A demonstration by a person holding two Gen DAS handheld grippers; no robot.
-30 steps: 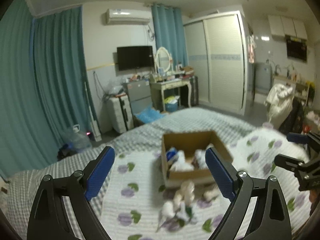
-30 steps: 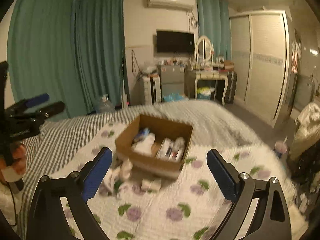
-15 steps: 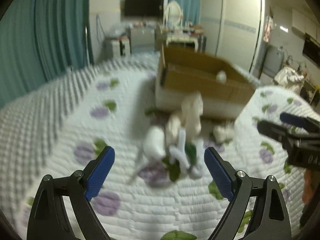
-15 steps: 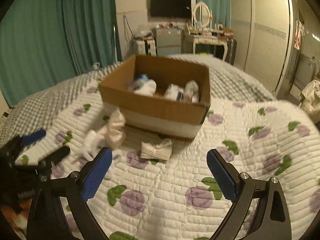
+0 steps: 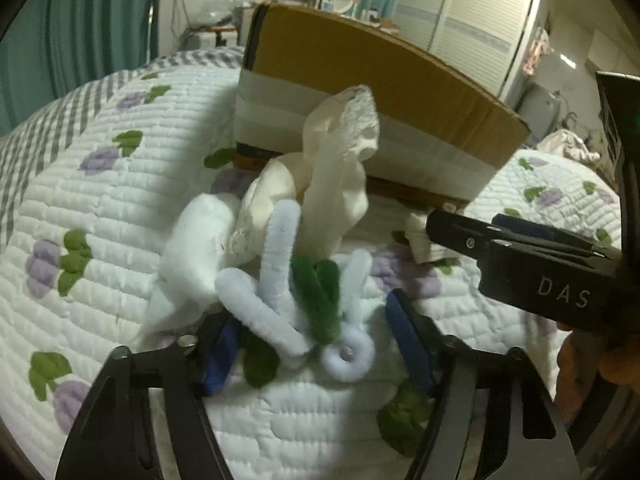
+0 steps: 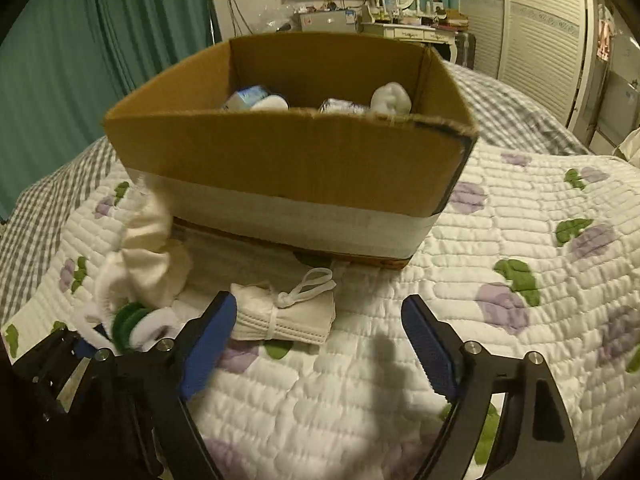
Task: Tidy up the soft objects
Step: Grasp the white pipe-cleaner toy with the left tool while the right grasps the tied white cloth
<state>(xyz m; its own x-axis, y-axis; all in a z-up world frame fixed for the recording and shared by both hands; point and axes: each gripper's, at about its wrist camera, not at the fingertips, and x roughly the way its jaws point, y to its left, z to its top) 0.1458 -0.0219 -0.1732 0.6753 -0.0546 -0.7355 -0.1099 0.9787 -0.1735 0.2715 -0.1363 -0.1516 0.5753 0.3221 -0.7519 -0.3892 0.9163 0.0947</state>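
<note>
A cardboard box [image 6: 304,160] with soft items inside sits on the quilted bed. In the left wrist view a pile lies before the box [image 5: 380,92]: a cream lace-edged sock [image 5: 336,184], a white sock [image 5: 196,248] and a pale-blue and green chenille flower [image 5: 296,292]. My left gripper [image 5: 316,344] is open, its blue pads on either side of the flower. My right gripper [image 6: 320,340] is open just in front of a rolled white face mask [image 6: 288,316]. The pile also shows in the right wrist view [image 6: 148,264].
The floral quilt [image 6: 520,280] covers the bed. The right gripper's body [image 5: 532,276] crosses the right of the left wrist view. Green curtains [image 6: 100,60], a dresser with a mirror [image 6: 400,28] and a wardrobe [image 6: 540,20] stand behind.
Both grippers have dropped low and moved in close to the box. The left one now straddles the chenille flower; the right one has come up to the rolled mask.
</note>
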